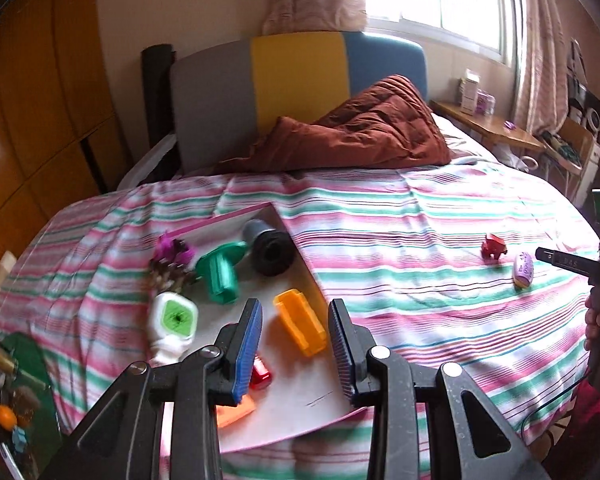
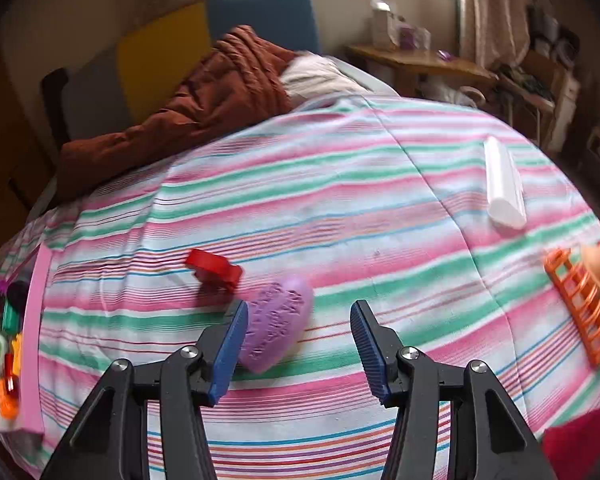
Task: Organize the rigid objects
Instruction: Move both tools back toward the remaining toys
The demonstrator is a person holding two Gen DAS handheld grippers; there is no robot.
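Note:
A pink-edged board lies on the striped bed and holds a black cylinder, a teal piece, an orange block, a white and green piece and a small red piece. My left gripper is open above the board, its jaws either side of the orange block. My right gripper is open just above the bedspread, its left finger beside a purple oval piece. A red piece lies just beyond. The purple piece and red piece also show in the left wrist view.
A white tube and an orange rack lie on the bed's right side. A brown quilt is heaped at the headboard. A wooden side table stands by the window. Clutter sits on the floor at left.

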